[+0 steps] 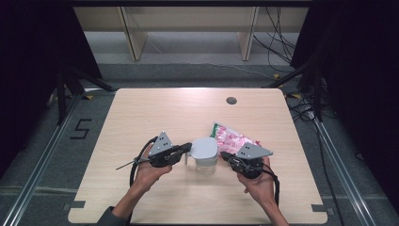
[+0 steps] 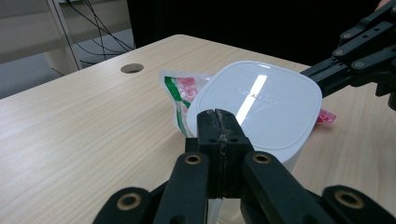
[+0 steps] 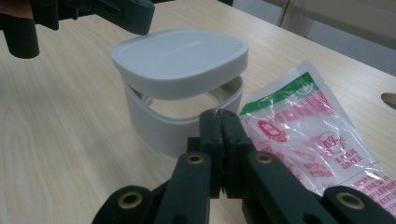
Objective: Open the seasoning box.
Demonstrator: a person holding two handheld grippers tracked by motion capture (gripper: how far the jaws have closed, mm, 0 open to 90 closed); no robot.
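Note:
A white rounded-square container (image 1: 205, 151) stands at the middle of the wooden table (image 1: 155, 113). Its lid (image 3: 180, 56) sits askew, raised above the body (image 3: 159, 126) on the side nearest my right gripper. A clear packet with red and green print (image 1: 234, 138) lies flat just behind and to the right of it. My left gripper (image 1: 188, 147) is shut, its tips (image 2: 218, 115) at the lid's (image 2: 259, 105) left edge; nothing shows between the jaws. My right gripper (image 1: 222, 154) is shut and empty, its tips (image 3: 219, 114) close to the container's right wall, beside the packet (image 3: 308, 126).
A round cable hole (image 1: 231, 100) lies near the table's far edge. Beyond the table are wooden furniture legs (image 1: 134, 42) and loose cables (image 1: 277, 42) on the floor. Black stand legs (image 1: 66, 89) flank both sides. Bare tabletop spreads to the left and behind the container.

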